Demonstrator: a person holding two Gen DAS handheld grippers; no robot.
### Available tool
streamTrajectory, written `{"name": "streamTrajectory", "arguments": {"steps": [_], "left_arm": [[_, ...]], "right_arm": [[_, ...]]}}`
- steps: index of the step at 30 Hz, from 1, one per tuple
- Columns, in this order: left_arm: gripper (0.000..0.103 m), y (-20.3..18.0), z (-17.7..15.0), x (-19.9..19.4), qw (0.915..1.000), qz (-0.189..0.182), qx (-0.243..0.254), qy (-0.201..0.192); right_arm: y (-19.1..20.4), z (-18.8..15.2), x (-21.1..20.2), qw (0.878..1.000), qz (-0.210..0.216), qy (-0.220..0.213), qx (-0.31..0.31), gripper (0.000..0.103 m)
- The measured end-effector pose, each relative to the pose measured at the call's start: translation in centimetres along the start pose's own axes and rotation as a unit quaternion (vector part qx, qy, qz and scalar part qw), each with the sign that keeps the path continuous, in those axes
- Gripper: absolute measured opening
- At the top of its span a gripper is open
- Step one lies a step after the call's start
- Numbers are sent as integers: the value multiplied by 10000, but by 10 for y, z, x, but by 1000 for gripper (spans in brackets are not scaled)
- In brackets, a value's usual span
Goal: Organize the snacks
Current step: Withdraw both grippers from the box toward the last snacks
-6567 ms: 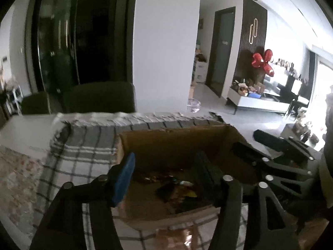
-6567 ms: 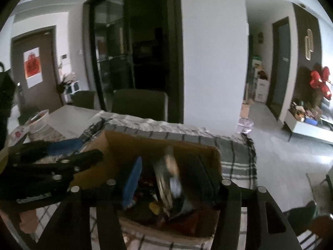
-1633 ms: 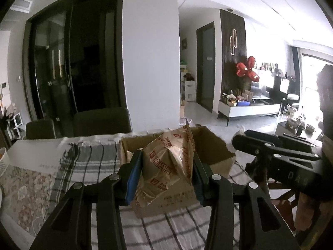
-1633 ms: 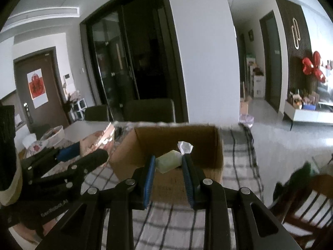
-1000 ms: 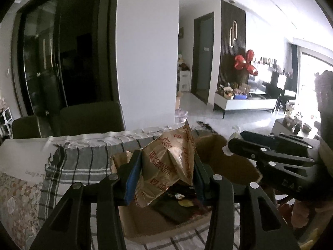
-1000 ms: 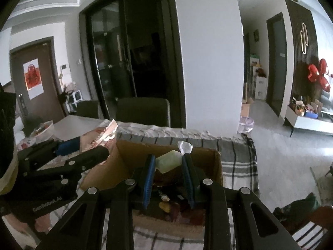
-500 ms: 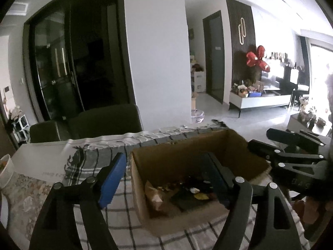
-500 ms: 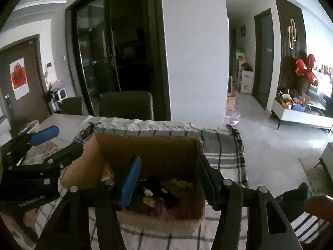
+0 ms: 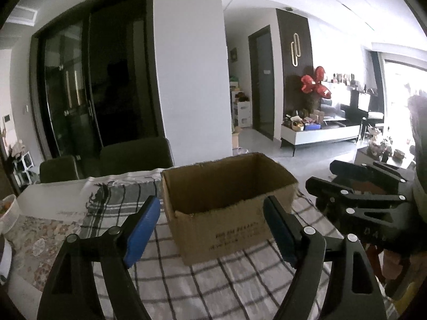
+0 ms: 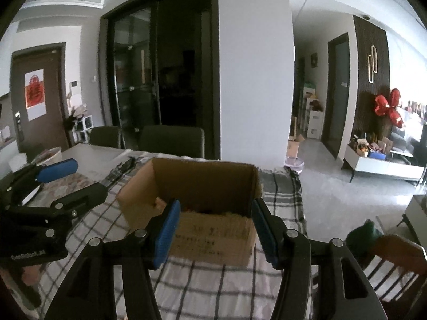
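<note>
An open cardboard box (image 9: 226, 229) stands on the checked tablecloth (image 9: 213, 280), straight ahead of both grippers. My left gripper (image 9: 210, 213) is open and empty, its blue pads (image 9: 142, 226) short of the box's near wall. My right gripper (image 10: 215, 221) is open too, with nothing between its fingers, just in front of the box (image 10: 213, 237). A scrap of a snack packet (image 10: 160, 202) shows inside; the near wall hides the rest. Each gripper shows in the other's view: the right gripper (image 9: 321, 174) beside the box, the left gripper (image 10: 77, 181) to its left.
Two dark chairs (image 10: 170, 140) stand behind the table. A wooden chair (image 10: 395, 261) is at the near right corner. A floral mat (image 9: 40, 234) and a white bowl (image 9: 6, 210) lie at the left. Beyond the table's right edge is bare floor.
Both grippers held snack packets over the box; the jaws have opened, the packets have dropped in, and both grippers have drawn back from the box.
</note>
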State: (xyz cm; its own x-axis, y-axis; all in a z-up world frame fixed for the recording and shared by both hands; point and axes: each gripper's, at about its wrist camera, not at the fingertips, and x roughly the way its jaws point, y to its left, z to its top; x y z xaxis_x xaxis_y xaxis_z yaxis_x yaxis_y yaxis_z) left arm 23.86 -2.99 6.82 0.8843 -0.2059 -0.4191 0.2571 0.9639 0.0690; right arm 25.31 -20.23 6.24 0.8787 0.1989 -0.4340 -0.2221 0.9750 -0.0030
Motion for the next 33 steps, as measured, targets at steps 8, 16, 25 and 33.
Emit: {"name": "streamTrajectory", "arguments": {"steps": [8,16,25,33], "left_arm": [[79,-10,-32,-29,9999,-35,106,112],[79,-22,-70,-38,9983,-157,329,449],[76,-37,-111,-36,9930,-420,766,796],[69,-47,-140,-19,9846,-703,1040,1216]], "right_arm": [[13,-27,-23,9998,76,186,25,57],[29,-63,-31,9985,69,509,-195,57],[35,-107,-27,9928,260,1152,-178,57],[37,-143,-19,9852,342,1681,36,57]]}}
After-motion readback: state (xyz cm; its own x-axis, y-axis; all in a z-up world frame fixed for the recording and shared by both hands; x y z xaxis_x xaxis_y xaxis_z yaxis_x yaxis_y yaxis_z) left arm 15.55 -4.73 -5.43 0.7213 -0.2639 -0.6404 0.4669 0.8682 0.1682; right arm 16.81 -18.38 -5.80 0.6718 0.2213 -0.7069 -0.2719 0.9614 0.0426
